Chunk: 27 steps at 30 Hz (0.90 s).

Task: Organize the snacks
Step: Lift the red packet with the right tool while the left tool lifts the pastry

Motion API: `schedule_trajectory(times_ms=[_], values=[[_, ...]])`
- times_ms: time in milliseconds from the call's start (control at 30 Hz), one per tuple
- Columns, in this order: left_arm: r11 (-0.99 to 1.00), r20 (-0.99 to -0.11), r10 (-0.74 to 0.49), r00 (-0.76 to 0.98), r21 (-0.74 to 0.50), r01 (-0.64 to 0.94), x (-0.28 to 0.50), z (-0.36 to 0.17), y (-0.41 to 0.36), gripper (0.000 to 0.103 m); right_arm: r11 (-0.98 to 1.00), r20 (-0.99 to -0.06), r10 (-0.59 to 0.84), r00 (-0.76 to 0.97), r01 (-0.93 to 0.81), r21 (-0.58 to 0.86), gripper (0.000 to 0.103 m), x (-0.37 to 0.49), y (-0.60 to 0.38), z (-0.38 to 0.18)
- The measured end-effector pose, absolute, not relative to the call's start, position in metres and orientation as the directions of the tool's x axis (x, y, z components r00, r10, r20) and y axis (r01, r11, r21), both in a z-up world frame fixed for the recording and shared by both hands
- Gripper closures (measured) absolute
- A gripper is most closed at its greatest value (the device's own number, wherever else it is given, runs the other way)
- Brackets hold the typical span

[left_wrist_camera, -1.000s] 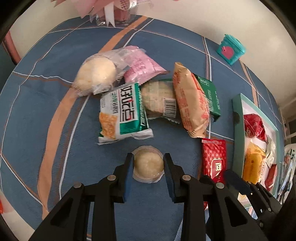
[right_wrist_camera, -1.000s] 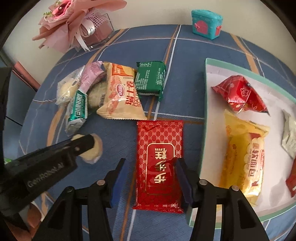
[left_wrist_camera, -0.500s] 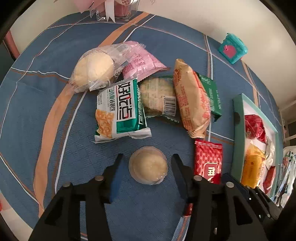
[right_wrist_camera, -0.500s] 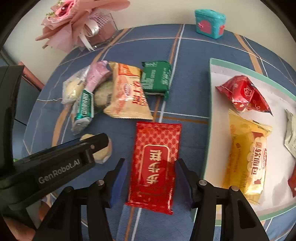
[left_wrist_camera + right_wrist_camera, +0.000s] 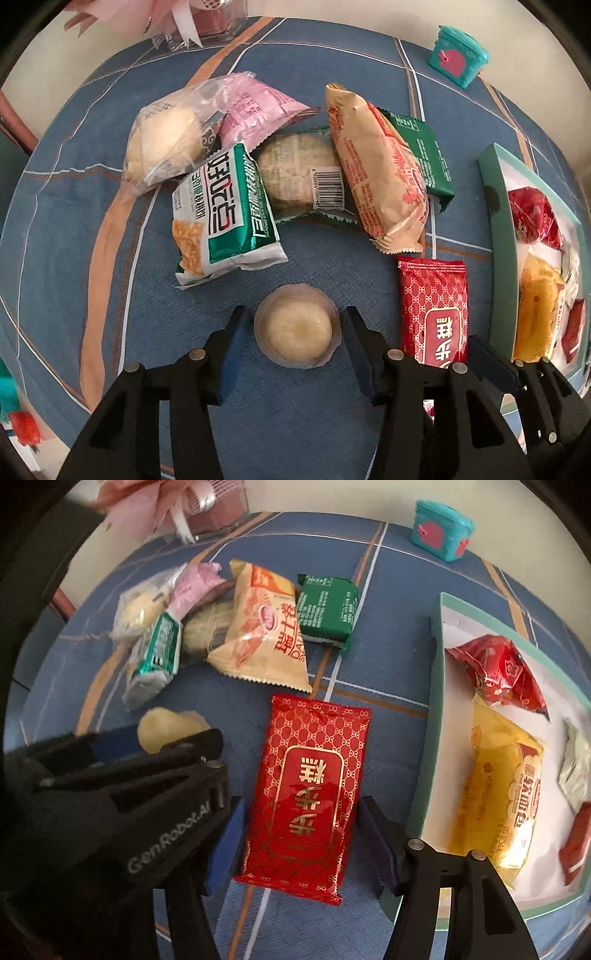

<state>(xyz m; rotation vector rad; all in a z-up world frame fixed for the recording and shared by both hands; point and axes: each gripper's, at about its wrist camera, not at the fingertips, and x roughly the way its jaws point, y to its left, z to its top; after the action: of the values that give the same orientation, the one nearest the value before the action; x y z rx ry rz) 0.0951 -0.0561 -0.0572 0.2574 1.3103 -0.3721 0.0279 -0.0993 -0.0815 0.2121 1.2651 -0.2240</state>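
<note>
Snack pile (image 5: 295,166) behind round cake (image 5: 297,332), tray (image 5: 496,240) at right

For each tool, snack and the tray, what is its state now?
Left tool: open, jaws around the round cake, not pressing.
Right tool: open, jaws just widened, red packet between them.
Round cake: wrapped, flat on the tablecloth.
Red packet: sealed, flat beside the tray.
Tray: holds several snacks.

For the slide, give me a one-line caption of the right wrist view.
Open right gripper, jaws just widened, straddles the flat red foil packet beside the green-rimmed white tray.
</note>
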Motion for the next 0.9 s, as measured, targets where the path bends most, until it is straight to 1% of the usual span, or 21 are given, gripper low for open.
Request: schedule_trajectory(times_ms=[100, 133, 267, 367, 500, 633, 700, 900], values=[[0.908, -0.969, -0.111, 0.220, -0.009, 0.420, 0.093, -0.058, -0.062, 0.050, 0.961, -0.957, -0.059, 0.284, 0.276, 0.023, 0.036, 0.029, -0.094, -0.084], [0.906, -0.969, -0.108, 0.223, -0.004, 0.422, 0.092, -0.058, -0.064, 0.050, 0.960, -0.957, -0.058, 0.285, 0.278, 0.025, 0.038, 0.030, -0.091, -0.085], [0.903, -0.969, -0.119, 0.216, -0.015, 0.429, 0.090, -0.060, -0.067, 0.050, 0.957, -0.955, -0.049, 0.291, 0.287, 0.039, 0.039, 0.028, -0.096, -0.087], [0.897, -0.969, -0.109, 0.223, 0.001, 0.443, 0.088, -0.060, -0.070, 0.050, 0.961, -0.956, -0.066, 0.286, 0.275, 0.016, 0.040, 0.028, -0.096, -0.089], [0.896, -0.968, -0.109, 0.225, 0.002, 0.445, 0.083, -0.060, -0.073, 0.050, 0.960, -0.956, -0.073, 0.285, 0.281, 0.010, 0.049, 0.029, -0.092, -0.091], [0.894, -0.967, -0.106, 0.232, 0.010, 0.448, 0.079, -0.057, -0.076, 0.050, 0.957, -0.956, -0.071, 0.286, 0.289, 0.016, 0.052, 0.029, -0.095, -0.091], [0.895, -0.966, -0.112, 0.235, 0.005, 0.447, 0.077, -0.056, -0.077, 0.053, 0.955, -0.955, -0.069, 0.287, 0.295, 0.019, 0.053, 0.029, -0.096, -0.091], [0.904, -0.964, -0.139, 0.227, -0.030, 0.426, 0.081, -0.051, -0.063, 0.055, 0.951, -0.956, -0.055, 0.288, 0.307, 0.037, 0.054, 0.031, -0.106, -0.090]])
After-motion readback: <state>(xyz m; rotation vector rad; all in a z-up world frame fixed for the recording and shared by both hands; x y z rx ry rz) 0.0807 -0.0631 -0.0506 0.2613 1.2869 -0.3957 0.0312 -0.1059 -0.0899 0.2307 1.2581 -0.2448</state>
